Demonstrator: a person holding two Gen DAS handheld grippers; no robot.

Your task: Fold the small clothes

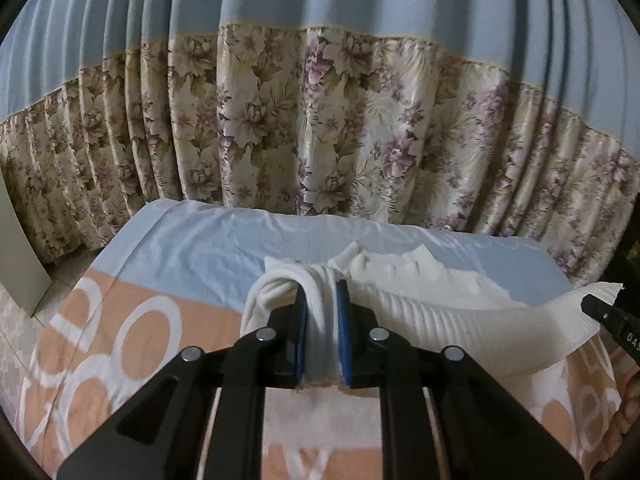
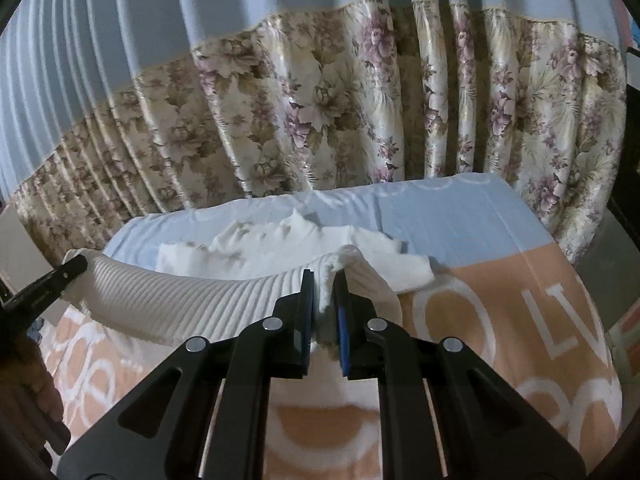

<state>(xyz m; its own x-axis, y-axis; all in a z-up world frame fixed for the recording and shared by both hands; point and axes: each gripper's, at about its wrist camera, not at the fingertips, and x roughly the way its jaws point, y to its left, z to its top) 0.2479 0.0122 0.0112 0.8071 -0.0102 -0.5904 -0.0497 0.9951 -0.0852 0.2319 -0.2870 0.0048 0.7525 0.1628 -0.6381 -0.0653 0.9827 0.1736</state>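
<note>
A white ribbed garment lies across a table covered by a peach and light blue cloth. My left gripper is shut on one bunched corner of the garment's near edge and holds it lifted. My right gripper is shut on the other corner of the white garment. The ribbed edge hangs stretched between the two grippers above the cloth. The rest of the garment lies rumpled behind on the blue part. The right gripper's tip shows at the right edge of the left wrist view.
A floral and blue curtain hangs right behind the table's far edge. The table cloth carries white circles and letters. A pale board leans at the far left by the tiled floor.
</note>
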